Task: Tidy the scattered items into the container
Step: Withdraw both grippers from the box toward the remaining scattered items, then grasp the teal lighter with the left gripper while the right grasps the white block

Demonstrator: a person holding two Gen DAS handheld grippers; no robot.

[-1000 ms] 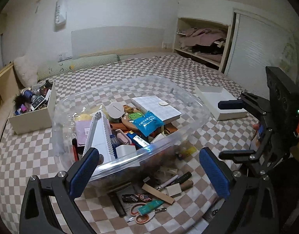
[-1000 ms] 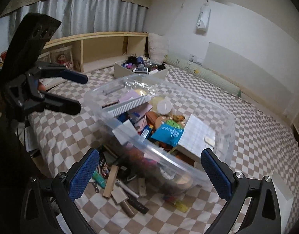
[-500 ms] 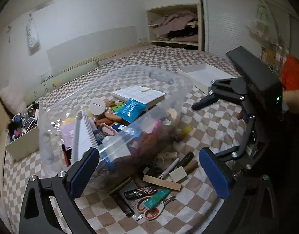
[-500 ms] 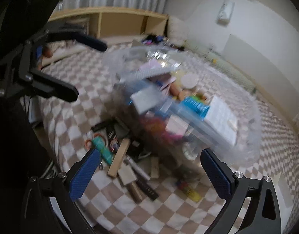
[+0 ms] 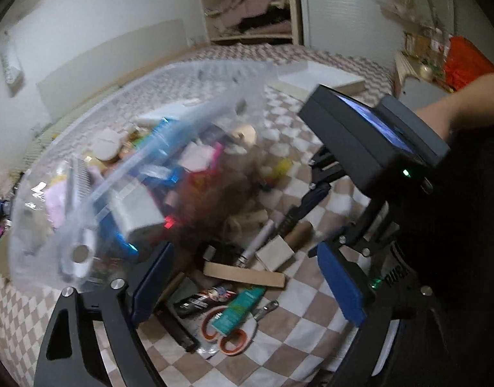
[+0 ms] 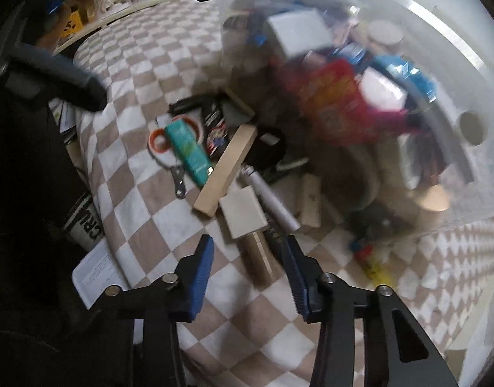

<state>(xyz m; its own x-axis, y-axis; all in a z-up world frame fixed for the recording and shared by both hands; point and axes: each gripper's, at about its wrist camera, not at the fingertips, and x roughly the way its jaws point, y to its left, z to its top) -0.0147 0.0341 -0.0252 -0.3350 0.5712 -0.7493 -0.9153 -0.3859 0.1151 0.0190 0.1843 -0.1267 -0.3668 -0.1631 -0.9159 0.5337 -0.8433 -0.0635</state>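
A clear plastic container (image 5: 63, 225), full of small items, stands on the checkered bed; it also shows in the right wrist view (image 6: 440, 64). In front of it lie scattered items: a wooden stick (image 5: 243, 274) (image 6: 227, 167), orange-handled scissors (image 5: 230, 332) (image 6: 159, 142), a teal tube (image 5: 238, 309) (image 6: 188, 151), a white block (image 6: 243, 213), a silver pen (image 6: 269, 200) and a brown cylinder (image 6: 259, 258). My left gripper (image 5: 247, 287) is open above the scissors and tube. My right gripper (image 6: 247, 258) is open, its fingers on either side of the brown cylinder, empty.
A white box lid (image 5: 321, 77) lies on the bed behind the container. A paper (image 6: 98, 274) and a cup (image 6: 85, 222) sit at the bed's near edge. A yellow item (image 6: 372, 264) lies right of the pile. Shelves with clothes (image 5: 250, 9) stand at the back.
Both grippers have dropped low and close to the scattered pile in front of the container. The right gripper's fingers have narrowed and now flank the brown cylinder. The views are motion-blurred.
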